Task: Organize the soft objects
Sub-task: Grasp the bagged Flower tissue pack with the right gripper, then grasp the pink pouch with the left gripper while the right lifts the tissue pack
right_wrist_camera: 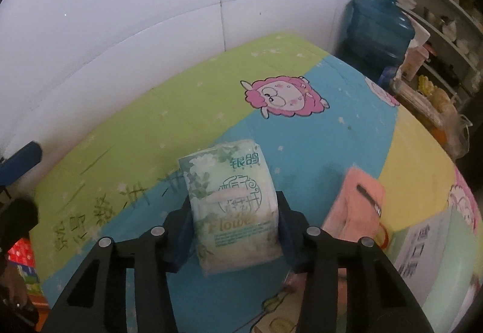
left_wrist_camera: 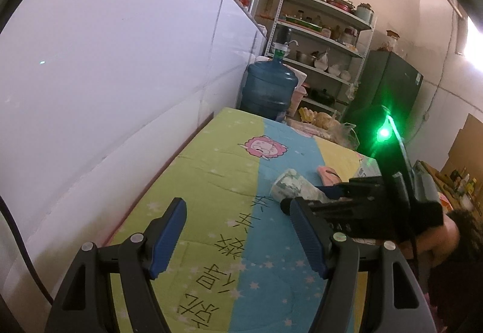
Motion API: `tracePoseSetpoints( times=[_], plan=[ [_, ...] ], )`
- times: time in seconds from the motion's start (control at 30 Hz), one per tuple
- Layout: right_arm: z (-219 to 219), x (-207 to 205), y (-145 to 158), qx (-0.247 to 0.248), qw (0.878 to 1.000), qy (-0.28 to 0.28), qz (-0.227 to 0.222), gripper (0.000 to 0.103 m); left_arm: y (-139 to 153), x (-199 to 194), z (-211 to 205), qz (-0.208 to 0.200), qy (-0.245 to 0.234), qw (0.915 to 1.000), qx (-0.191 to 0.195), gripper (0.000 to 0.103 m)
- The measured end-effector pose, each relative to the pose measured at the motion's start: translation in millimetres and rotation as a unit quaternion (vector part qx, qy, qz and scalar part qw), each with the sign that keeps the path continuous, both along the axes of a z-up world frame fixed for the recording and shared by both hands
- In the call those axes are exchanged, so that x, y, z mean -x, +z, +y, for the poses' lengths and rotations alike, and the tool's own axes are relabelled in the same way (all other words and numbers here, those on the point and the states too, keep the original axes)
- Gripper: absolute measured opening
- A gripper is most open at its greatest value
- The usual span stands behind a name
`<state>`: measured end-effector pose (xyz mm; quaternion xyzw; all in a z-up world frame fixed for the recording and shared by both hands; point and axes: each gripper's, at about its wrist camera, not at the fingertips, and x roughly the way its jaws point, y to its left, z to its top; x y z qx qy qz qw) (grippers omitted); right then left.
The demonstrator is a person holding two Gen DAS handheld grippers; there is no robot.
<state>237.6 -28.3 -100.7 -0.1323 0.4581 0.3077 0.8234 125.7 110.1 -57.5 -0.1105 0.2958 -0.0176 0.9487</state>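
tissue pack (right_wrist_camera: 234, 206): lying on the blue band of the counter's cartoon cover (right_wrist_camera: 187, 97), sitting lengthwise between the right jaws.
right gripper (right_wrist_camera: 234, 230): jaws are squeezing the pack's two long sides, likely so the soft wrap is not slipping.
left gripper (left_wrist_camera: 238, 236): jaws are standing wide and holding nothing, hovering over the cover and probably waiting.
pink cloth (right_wrist_camera: 356, 206): lying just beside the pack, not yet sorted.
box (right_wrist_camera: 422, 254): sitting at the right edge.

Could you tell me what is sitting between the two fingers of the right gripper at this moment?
The tissue pack fills the gap between the right gripper fingers, both pads against its sides, on the cartoon bedspread. The right wrist view shows it.
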Motion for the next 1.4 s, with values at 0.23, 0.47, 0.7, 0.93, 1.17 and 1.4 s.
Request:
tracePoseSetpoints(
  times=[0.23, 0.47, 0.7, 0.93, 1.17, 1.4],
  plan=[
    [-33.2, 58.8, 22.1, -0.059, 0.998, -0.002, -0.005, 0.047, 7.2, -5.3, -7.9, 0.005, -0.020, 0.9998, -0.006, 0.071],
    [-84.1, 142.7, 36.2, -0.106, 0.994, -0.033, -0.004, 0.048, 20.4, -47.7, -47.3, 0.047, -0.101, 0.9937, -0.011, 0.071],
    [-124.7, 183.1, 45.3, -0.158, 0.984, -0.082, -0.013, 0.048, -0.1, -99.4, -116.1, 0.101, -0.145, 0.9839, -0.028, 0.071],
    [-159.3, 204.2, 50.4, -0.193, 0.975, -0.111, -0.014, 0.048, -28.1, -134.0, -143.0, 0.140, -0.135, 0.9803, -0.034, 0.070],
    [-176.7, 202.4, 47.3, -0.212, 0.970, -0.117, -0.014, 0.048, -43.1, -146.7, -128.9, 0.151, -0.139, 0.9763, 0.069, 0.070],
    [-183.3, 197.9, 44.3, -0.221, 0.967, -0.125, -0.012, 0.048, -50.0, -140.6, -133.2, 0.123, -0.144, 0.9806, 0.050, 0.036]
  ],
)
